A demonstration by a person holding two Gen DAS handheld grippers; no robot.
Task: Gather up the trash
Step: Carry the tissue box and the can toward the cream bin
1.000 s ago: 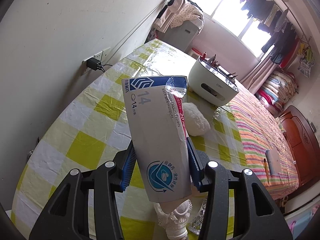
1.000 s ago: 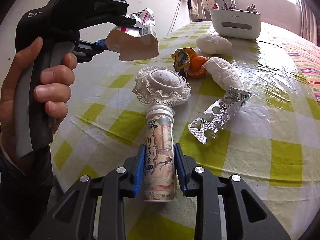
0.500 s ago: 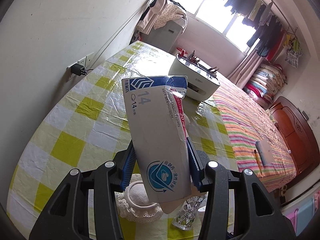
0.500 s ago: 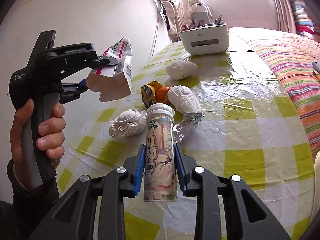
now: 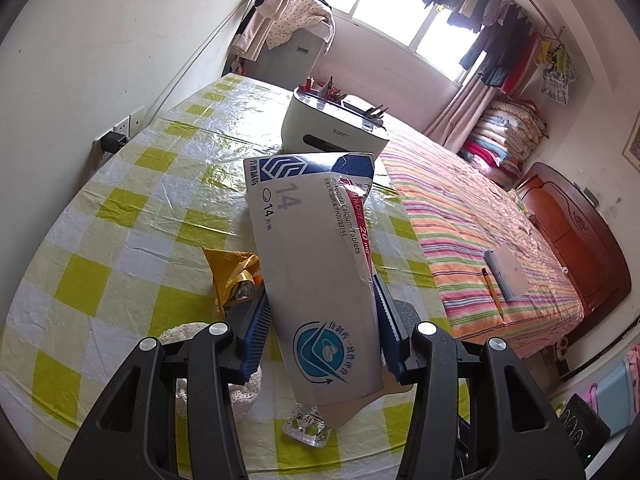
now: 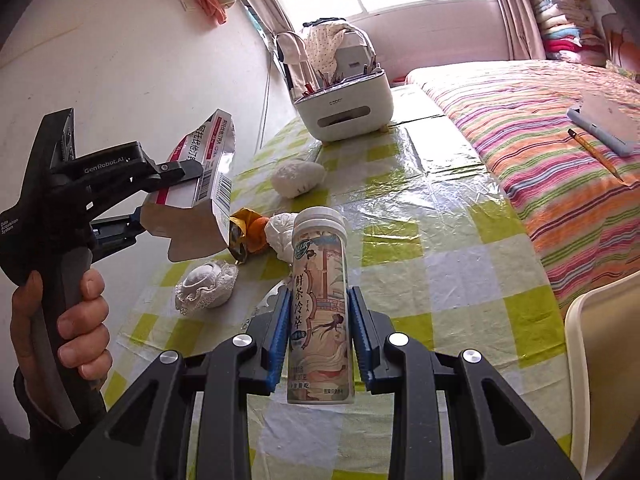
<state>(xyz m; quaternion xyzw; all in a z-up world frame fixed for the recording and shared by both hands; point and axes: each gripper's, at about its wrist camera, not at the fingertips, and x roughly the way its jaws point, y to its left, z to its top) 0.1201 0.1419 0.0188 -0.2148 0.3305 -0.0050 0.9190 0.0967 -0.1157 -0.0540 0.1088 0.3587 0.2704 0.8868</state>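
My left gripper [image 5: 320, 316] is shut on a torn white and blue tablet box [image 5: 316, 264], held in the air above the table. The same box [image 6: 204, 184] shows at the left of the right wrist view, in the left gripper [image 6: 188, 184] that a hand [image 6: 80, 328] holds. My right gripper [image 6: 318, 328] is shut on a tea bottle [image 6: 320, 304] with a white cap, lifted off the cloth. On the table lie a gold wrapper [image 5: 234, 276], orange peel [image 6: 256, 232], crumpled tissues [image 6: 298, 174], a lace pad [image 6: 208, 286] and a blister pack [image 5: 306, 426].
The table wears a yellow-checked cloth [image 6: 440, 240] under clear film. A white utensil holder [image 6: 344, 104] stands at its far end. A striped bed [image 6: 540, 120] with a tablet and pencil runs along the right. A cream chair back [image 6: 600, 360] is at the near right.
Both grippers have drawn back from the table and risen a little with their loads. The wrapper, lace pad and blister pack now show under the box in the left wrist view.
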